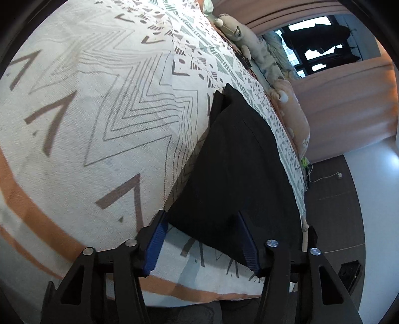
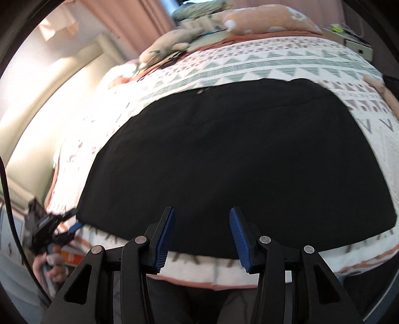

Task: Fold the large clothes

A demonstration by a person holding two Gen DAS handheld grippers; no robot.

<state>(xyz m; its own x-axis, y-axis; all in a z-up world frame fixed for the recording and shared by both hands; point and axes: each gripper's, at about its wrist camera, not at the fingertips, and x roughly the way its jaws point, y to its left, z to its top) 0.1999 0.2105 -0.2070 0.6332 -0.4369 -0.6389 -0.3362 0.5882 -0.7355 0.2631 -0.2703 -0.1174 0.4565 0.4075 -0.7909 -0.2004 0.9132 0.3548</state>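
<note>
Already spread flat, the black garment (image 2: 237,159) lies on the patterned bed cover (image 1: 87,112), its near hem running along the bed's edge closest to the person. It looks like one broad dark panel, so this seems an early fold, or a regrip between folds.

From the left wrist view, the left gripper (image 1: 202,239) sits at the garment's near corner: the corner lies between its fingers, which stand part open, and no pad clearly presses the cloth. In the right wrist view that same gripper (image 2: 72,228) shows at 8 o'clock, at the garment's left corner. The right gripper (image 2: 202,236) hovers over the near hem at 6 o'clock, fingers half open and holding nothing.

Next, I judge, each side must pinch a near corner or hem point, then lift and carry it toward 12 o'clock, laying edge on edge.

Room is good: bare cover lies beyond the far hem before the soft toys (image 2: 172,40) and pillows (image 2: 261,17) at 12 o'clock. The bed edge close under the near hem leaves little slack; cloth could slide off.
</note>
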